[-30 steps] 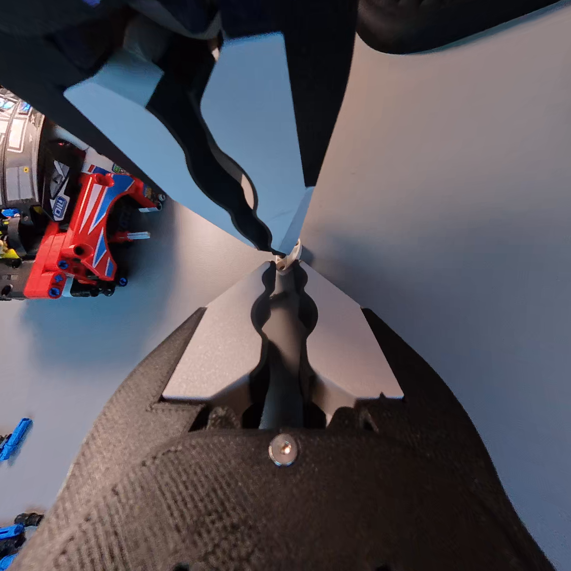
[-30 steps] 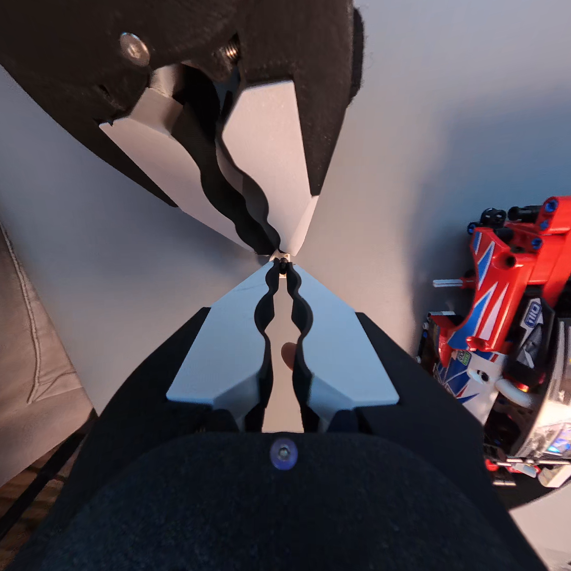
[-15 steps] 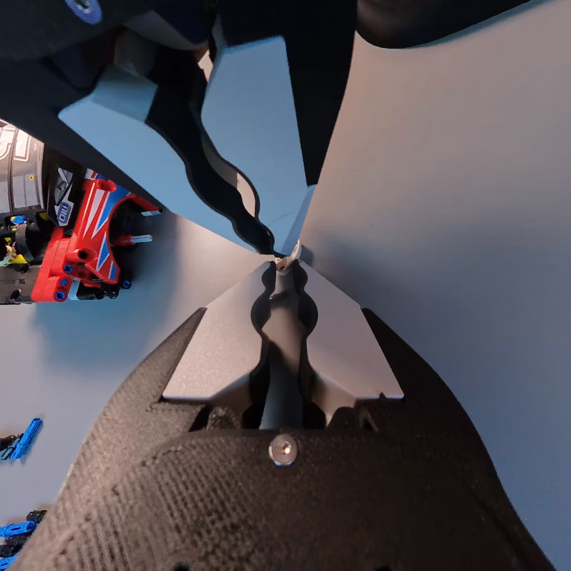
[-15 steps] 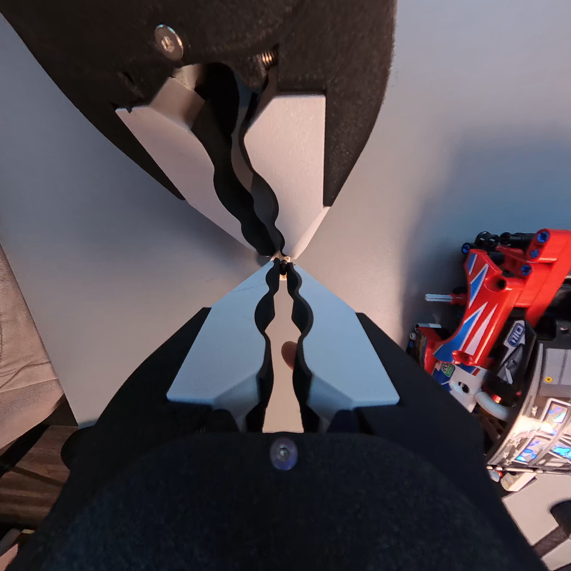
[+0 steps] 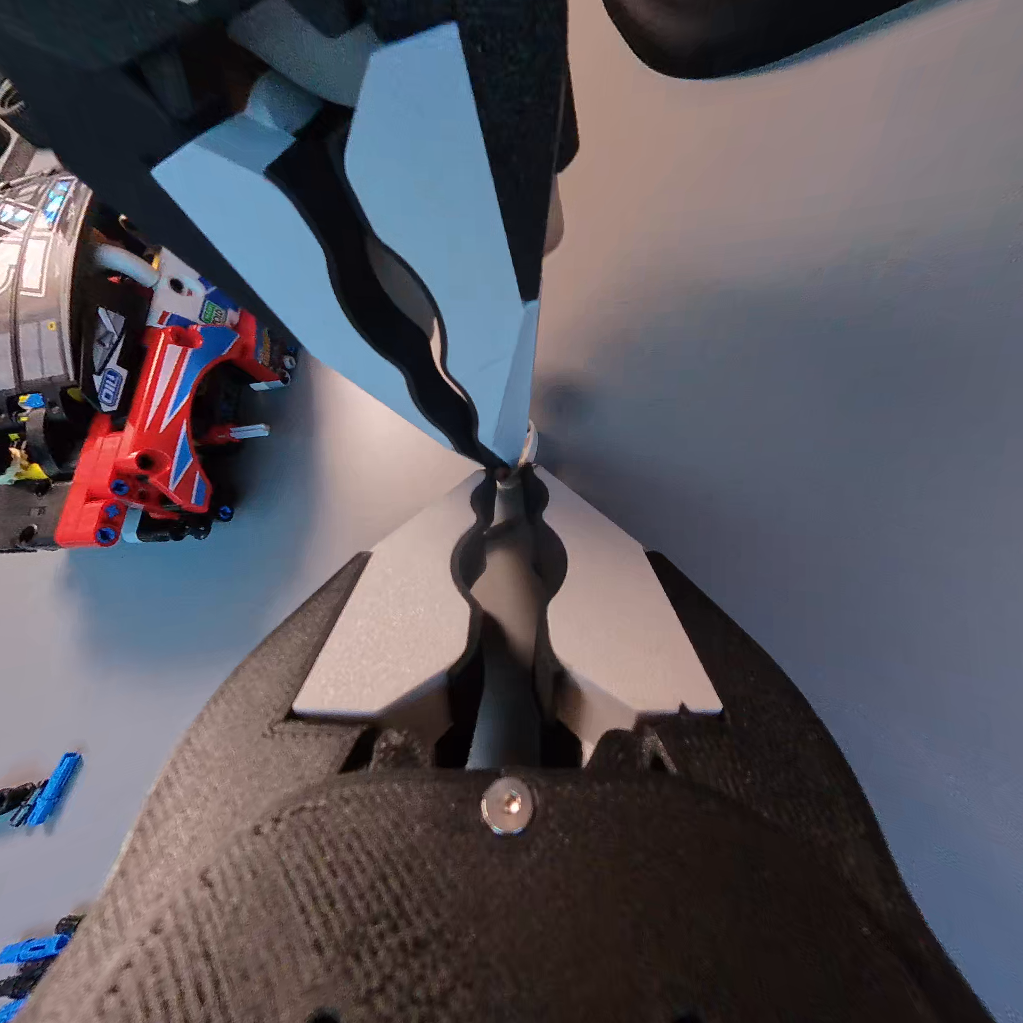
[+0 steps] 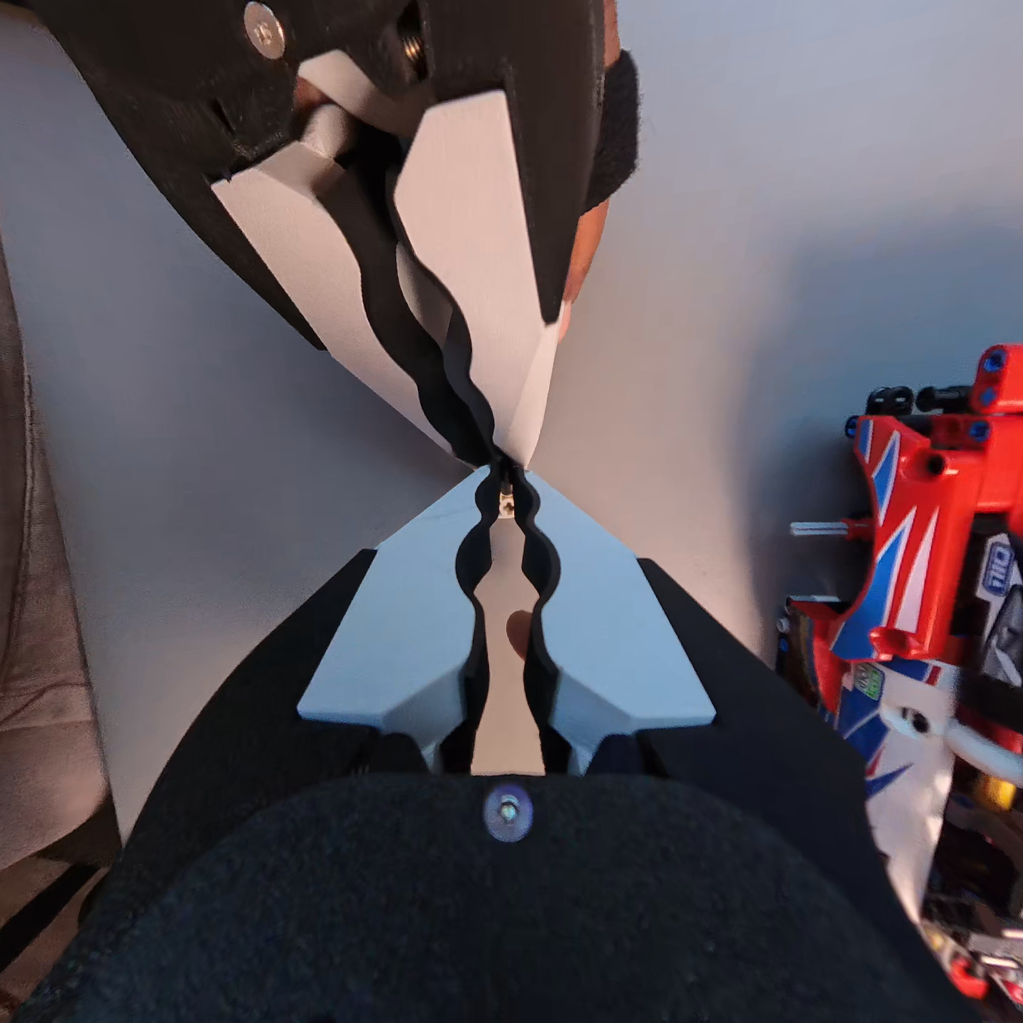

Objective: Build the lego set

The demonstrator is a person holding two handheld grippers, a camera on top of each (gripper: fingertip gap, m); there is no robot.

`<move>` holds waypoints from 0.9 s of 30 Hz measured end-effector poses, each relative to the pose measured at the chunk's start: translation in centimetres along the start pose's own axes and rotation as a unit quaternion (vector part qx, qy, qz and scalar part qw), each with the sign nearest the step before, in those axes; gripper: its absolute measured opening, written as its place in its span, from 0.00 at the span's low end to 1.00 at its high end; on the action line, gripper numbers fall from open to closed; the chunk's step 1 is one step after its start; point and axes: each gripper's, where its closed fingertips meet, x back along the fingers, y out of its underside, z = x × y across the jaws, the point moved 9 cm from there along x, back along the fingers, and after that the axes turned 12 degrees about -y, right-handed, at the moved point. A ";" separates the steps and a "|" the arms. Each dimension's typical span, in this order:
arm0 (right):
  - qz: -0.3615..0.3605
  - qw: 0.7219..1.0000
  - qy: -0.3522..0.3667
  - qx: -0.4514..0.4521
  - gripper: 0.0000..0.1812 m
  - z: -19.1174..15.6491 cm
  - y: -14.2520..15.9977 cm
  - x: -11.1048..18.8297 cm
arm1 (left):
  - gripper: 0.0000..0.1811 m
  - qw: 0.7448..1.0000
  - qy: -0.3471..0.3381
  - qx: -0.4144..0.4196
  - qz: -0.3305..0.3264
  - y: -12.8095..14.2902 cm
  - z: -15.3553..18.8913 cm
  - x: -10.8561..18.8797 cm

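Note:
My left gripper (image 5: pixel 506 479) and right gripper (image 6: pixel 505 487) meet tip to tip above the grey table (image 5: pixel 775 387). Both are shut. In the left wrist view a small light-grey lego piece (image 5: pixel 520 451) sits pinched at my left fingertips, with the right gripper's tips (image 5: pixel 495 462) touching it from above. In the right wrist view a small white piece (image 6: pixel 505 505) with a cross hole sits between my right fingers, a black bit just above it, and the left gripper (image 6: pixel 501 454) comes down onto it. I cannot tell whether these are one piece or two joined.
The red, blue and white lego car (image 5: pixel 149 443) lies at the left of the left wrist view and at the right of the right wrist view (image 6: pixel 930 553). Loose blue pieces (image 5: pixel 47 789) lie near the left edge. Brown fabric (image 6: pixel 39 609) lies past the table's edge.
The two grippers have stayed tip to tip and turned a little against each other. The white piece now sits deeper between my right fingers. The car has shifted slightly in both views.

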 end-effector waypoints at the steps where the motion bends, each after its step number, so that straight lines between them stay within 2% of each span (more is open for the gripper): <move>1: 0.012 1.000 -0.001 0.000 0.01 0.0 0.3 0.0 | 0.04 1.000 -0.001 -0.001 0.000 0.0 0.0 0.0; 14: 0.097 0.995 -0.011 0.001 0.01 0.0 1.7 0.0 | 0.03 1.000 0.000 0.004 0.000 -0.1 0.1 -0.1; 19: 0.111 0.993 -0.031 0.009 0.06 0.0 2.0 0.3 | 0.03 1.000 0.000 0.003 0.000 -0.1 0.1 -0.1; 27: 0.032 0.997 -0.004 0.067 0.07 -0.3 1.4 1.7 | 0.03 1.000 0.001 0.002 0.001 -0.1 0.1 -0.1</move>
